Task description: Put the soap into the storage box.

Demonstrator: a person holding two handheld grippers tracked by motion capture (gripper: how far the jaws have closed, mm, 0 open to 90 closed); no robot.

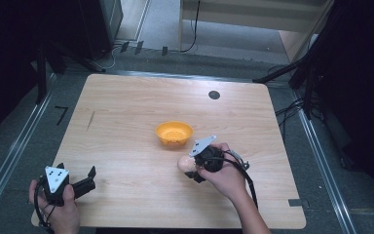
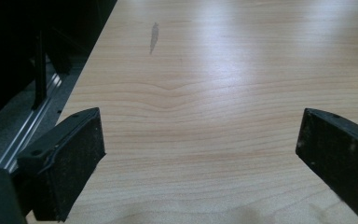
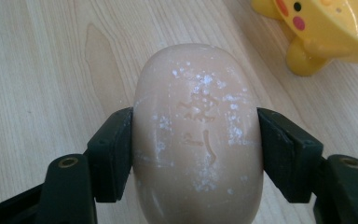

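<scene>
Your right gripper pinches the soap bar by its rounded sides, the yellow dish ahead-right — squeeze unevenly and it could squirt forward — your left gripper spread, idle.

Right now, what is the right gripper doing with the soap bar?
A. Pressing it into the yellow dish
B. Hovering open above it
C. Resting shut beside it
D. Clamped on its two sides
D: in the right gripper view both jaws of the right gripper press against opposite sides of the soap bar, which is outside the yellow soap dish.
</scene>
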